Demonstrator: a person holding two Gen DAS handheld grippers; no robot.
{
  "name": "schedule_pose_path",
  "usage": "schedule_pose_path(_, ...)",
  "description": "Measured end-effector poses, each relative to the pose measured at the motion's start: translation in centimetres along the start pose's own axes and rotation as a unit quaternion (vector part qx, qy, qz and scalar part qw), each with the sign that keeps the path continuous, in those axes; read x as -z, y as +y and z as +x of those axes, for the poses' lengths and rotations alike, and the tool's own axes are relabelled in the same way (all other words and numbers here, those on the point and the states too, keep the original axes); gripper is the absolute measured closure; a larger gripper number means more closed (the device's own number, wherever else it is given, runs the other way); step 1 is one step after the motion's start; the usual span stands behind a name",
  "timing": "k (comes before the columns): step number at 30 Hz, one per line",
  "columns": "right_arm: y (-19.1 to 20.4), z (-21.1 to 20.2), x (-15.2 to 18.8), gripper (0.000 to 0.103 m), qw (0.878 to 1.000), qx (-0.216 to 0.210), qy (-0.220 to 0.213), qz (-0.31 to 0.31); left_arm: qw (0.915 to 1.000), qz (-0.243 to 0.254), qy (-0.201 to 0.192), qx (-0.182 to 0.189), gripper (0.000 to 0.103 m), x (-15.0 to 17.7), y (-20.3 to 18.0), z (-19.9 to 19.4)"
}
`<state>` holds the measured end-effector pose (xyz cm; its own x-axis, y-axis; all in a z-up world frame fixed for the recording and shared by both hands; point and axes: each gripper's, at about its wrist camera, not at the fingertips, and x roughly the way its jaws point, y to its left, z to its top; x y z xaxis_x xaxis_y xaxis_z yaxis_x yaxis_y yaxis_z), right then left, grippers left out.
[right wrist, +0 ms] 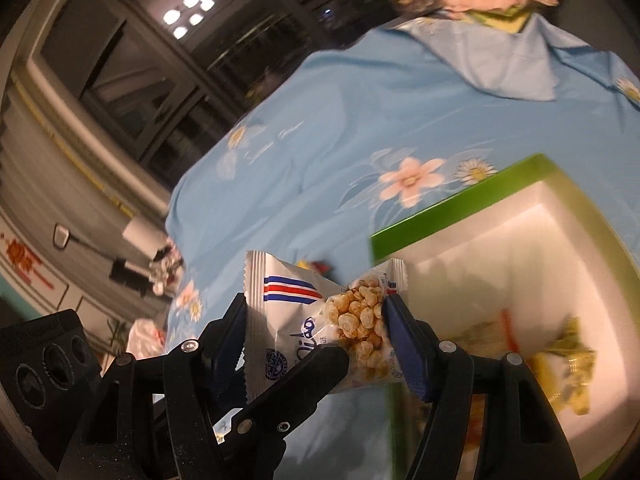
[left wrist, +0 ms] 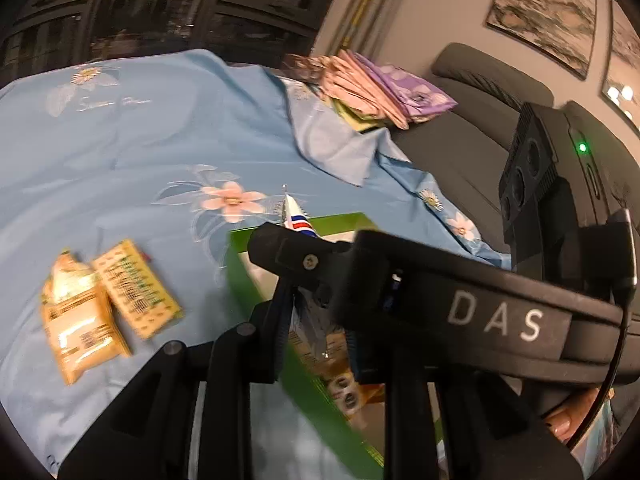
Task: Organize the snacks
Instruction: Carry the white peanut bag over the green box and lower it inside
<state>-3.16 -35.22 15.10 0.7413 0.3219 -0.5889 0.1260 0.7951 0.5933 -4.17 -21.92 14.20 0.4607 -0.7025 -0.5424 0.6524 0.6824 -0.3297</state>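
Right wrist view: right gripper (right wrist: 316, 320) clamps popcorn packet (right wrist: 320, 320) beside green box (right wrist: 460, 196), evidently for stowing; left gripper state undeterminable.

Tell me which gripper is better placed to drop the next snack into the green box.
Right. The right gripper already clamps the white popcorn packet with red and blue stripes beside the green cardboard box. The left gripper holds nothing I can make out; two yellow packets lie on the cloth.

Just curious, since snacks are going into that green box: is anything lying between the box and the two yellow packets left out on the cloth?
In the left wrist view, only bare blue cloth lies between the green box and the yellow packets.
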Motion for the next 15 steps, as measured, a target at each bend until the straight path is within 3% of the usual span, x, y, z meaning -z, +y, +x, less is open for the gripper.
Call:
schedule_pose_path(6, -3.8, -1.5, -0.6, 0.034, 0.999, 0.016, -0.017, 0.045, 0.9991, 0.008, 0.032, 0.026, 0.080, -0.5, -1.7, 2.9)
schedule_pose_path(15, -8.3, -0.8, -0.9, 0.034, 0.993, 0.029, -0.004, 0.117, 0.9949, 0.017, 0.096, 0.026, 0.081, -0.5, -3.0, 7.1)
